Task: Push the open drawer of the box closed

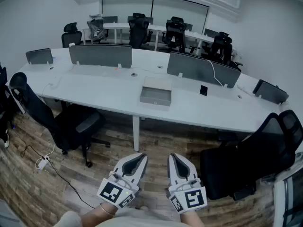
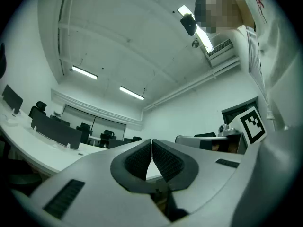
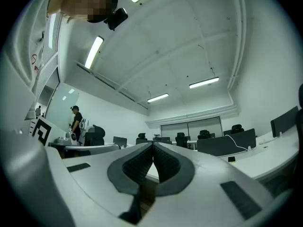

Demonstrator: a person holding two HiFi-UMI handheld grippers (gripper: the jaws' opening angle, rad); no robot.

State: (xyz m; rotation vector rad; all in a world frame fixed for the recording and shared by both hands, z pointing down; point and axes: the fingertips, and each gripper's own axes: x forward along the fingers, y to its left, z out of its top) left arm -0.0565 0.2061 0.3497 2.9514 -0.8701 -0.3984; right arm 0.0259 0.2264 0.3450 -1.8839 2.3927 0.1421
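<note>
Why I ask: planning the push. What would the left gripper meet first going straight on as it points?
Probably the front edge of the white table, close to the box; only floor lies between. The left gripper, shut and empty, tilts upward, so it could pass above that edge instead.

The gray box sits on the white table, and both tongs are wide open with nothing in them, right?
No. Both tongs are shut: the left tongs and right tongs have their tips pressed together in the left and right gripper views. They do hold nothing, and the gray box sits on the white table.
</note>
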